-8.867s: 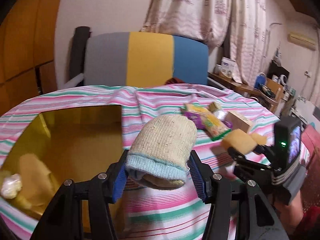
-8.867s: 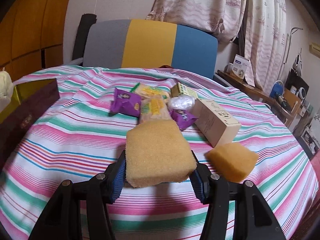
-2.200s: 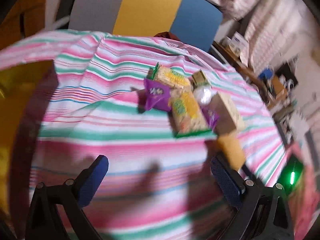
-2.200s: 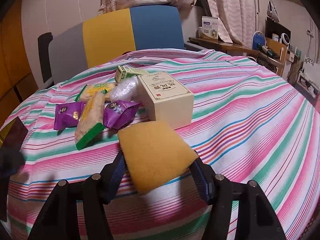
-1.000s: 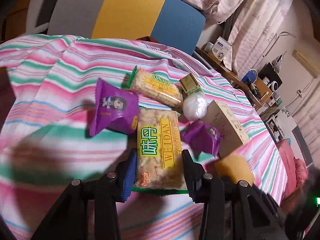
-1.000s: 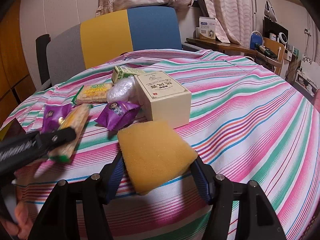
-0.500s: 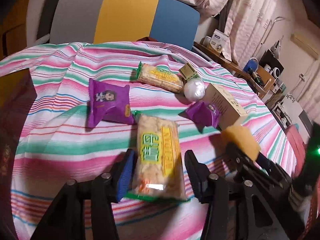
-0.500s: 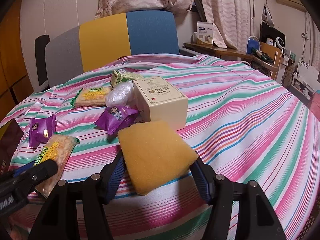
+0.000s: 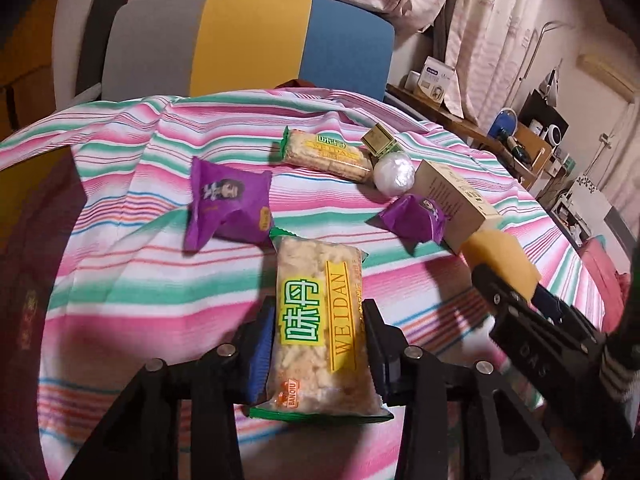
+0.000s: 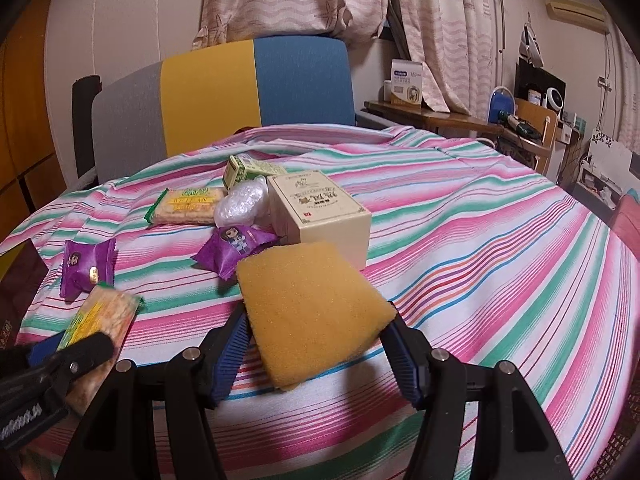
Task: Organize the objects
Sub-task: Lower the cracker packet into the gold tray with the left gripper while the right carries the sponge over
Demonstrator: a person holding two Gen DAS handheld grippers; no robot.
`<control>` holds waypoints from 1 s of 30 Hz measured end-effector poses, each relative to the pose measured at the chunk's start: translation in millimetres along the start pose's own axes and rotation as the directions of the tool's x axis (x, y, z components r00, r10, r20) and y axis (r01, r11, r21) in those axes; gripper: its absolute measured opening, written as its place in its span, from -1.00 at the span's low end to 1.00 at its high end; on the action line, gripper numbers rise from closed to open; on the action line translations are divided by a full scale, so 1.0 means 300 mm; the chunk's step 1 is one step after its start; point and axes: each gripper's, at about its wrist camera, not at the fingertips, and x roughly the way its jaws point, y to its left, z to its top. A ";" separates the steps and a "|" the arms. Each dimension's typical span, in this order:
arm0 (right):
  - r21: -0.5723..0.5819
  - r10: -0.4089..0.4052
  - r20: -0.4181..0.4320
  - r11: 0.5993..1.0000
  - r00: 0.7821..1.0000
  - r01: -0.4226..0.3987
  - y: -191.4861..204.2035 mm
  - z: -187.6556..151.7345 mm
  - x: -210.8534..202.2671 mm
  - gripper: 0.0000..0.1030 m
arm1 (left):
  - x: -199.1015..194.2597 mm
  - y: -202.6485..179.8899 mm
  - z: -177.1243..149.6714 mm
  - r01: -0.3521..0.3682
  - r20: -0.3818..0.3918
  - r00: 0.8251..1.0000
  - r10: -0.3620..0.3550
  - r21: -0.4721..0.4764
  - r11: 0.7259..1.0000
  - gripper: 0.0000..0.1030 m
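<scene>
Snack packets lie scattered on the desk (image 10: 500,248) under its striped cloth, and the left hand-held gripper (image 9: 318,344) has its jaws closing on the long rice-cracker packet (image 9: 318,320), which sits squarely between the blue pads with its long axis running straight away from the gripper, the near end poking back toward the wrist. The pads look to be touching both long edges, so I'd judge the hold is nearly made. Off to its right, the right hand-held gripper (image 10: 316,340) is clamped on a yellow sponge (image 10: 312,312), held a little above the cloth. Beyond the packet lie a purple sachet (image 9: 228,204), a second purple sachet (image 9: 416,222), another cracker packet (image 9: 324,156), a white plastic ball (image 9: 394,176) and a cream box (image 10: 320,212), well apart from the left jaws. The left hand is plainly the nearer one for lifting this packet.
</scene>
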 end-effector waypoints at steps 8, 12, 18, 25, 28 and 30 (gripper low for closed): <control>-0.063 0.061 0.055 0.996 0.997 -0.057 0.037 -0.002 -0.041 0.25 | -0.096 0.006 -0.104 -0.007 0.057 0.998 0.005 0.033 0.999 -0.20; -0.098 0.086 0.073 0.992 0.994 -0.079 0.060 -0.002 -0.055 0.25 | -0.142 0.034 -0.121 0.016 0.042 0.999 -0.014 -0.030 0.999 -0.20; -0.115 0.080 0.065 0.991 0.995 -0.072 0.073 -0.002 -0.050 0.25 | -0.239 0.054 -0.121 0.050 0.080 0.996 -0.047 -0.044 0.998 -0.20; -0.130 0.068 0.063 0.990 0.996 -0.060 0.082 -0.005 -0.049 0.25 | -0.346 0.084 -0.123 0.064 0.114 0.992 -0.059 -0.045 0.997 -0.20; -0.139 0.066 0.062 0.989 0.996 -0.057 0.088 -0.004 -0.049 0.25 | -0.390 0.113 -0.122 0.059 0.134 0.990 -0.051 -0.057 0.997 -0.20; -0.146 0.066 0.061 0.988 0.996 -0.057 0.091 -0.005 -0.049 0.25 | -0.428 0.150 -0.115 0.044 0.152 0.988 -0.031 -0.081 0.996 -0.20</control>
